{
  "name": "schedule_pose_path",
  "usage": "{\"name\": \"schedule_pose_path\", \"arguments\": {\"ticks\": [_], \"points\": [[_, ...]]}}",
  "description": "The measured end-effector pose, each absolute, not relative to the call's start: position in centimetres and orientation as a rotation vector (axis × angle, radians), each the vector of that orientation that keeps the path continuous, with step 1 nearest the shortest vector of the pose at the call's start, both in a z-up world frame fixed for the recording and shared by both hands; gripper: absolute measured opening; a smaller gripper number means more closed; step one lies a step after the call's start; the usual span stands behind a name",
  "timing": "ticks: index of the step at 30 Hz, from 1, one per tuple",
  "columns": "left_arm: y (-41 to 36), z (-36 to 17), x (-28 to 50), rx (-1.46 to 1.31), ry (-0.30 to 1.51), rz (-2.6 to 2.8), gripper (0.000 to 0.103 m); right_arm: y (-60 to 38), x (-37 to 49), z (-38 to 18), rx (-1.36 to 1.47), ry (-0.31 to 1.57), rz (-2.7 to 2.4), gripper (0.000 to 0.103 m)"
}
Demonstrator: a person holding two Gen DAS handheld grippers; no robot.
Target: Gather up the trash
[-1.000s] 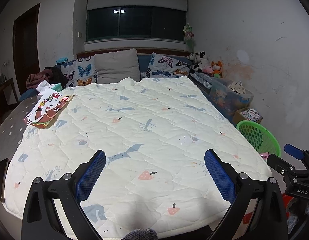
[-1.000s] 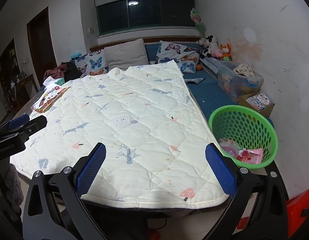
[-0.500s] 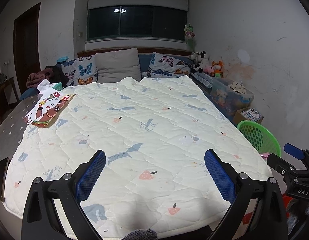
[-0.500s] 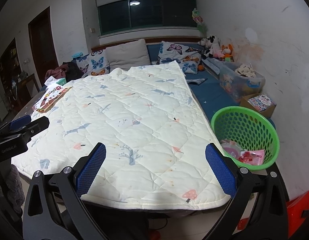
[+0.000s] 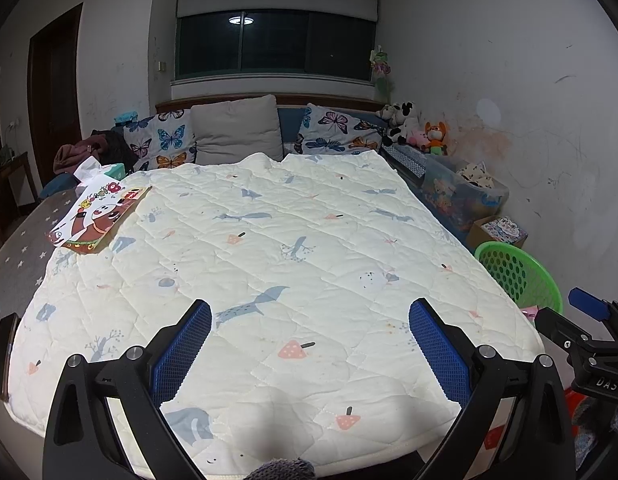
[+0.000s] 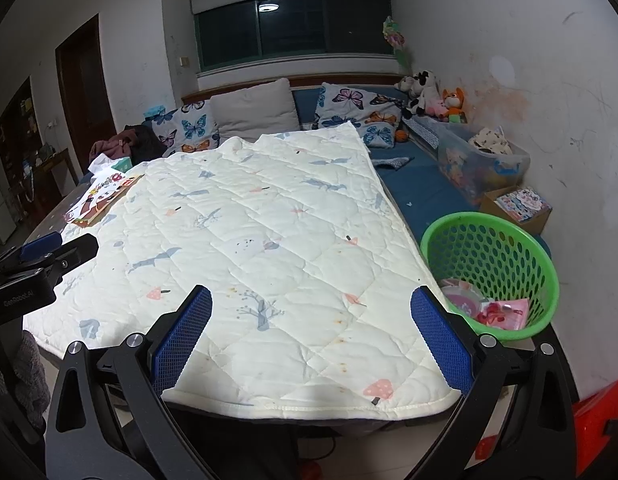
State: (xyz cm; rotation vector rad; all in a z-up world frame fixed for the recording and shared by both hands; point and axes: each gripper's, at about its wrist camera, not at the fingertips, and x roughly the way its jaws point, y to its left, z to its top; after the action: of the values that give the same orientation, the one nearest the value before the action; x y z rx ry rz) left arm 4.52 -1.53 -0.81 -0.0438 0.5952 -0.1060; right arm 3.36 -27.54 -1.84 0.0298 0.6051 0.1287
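Observation:
A green mesh basket (image 6: 505, 240) stands on the blue mattress at the right of the bed, with pink wrappers (image 6: 489, 310) lying in its bottom. In the left wrist view only the basket's (image 5: 521, 268) upper part shows, past the quilt's right edge. My right gripper (image 6: 311, 338) is open over the near end of the cream quilt (image 6: 269, 240), left of the basket, with nothing between its blue pads. My left gripper (image 5: 309, 350) is open too, empty, above the quilt's (image 5: 269, 260) near edge. Each gripper shows at the side of the other's view.
A picture book (image 5: 97, 218) and a tissue box (image 5: 113, 170) lie at the bed's far left. Pillows (image 5: 237, 132) line the headboard. A clear storage bin (image 6: 481, 164), a cardboard box (image 6: 517, 204) and plush toys (image 6: 433, 96) sit along the right wall. A red object (image 6: 597, 428) is on the floor.
Both views have shifted very slightly, the right wrist view a little to the right and back. Both grippers stay open and empty.

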Motion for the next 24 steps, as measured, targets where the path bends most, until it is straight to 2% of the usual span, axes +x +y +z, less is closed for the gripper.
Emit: {"name": "schedule_pose_path", "arguments": {"ticks": [24], "points": [[-1.71,-1.14,4.57,-0.051,0.605,-0.108,0.096,-27.41,3.55,-2.06,0.029,0.609,0.132,0.099]]}}
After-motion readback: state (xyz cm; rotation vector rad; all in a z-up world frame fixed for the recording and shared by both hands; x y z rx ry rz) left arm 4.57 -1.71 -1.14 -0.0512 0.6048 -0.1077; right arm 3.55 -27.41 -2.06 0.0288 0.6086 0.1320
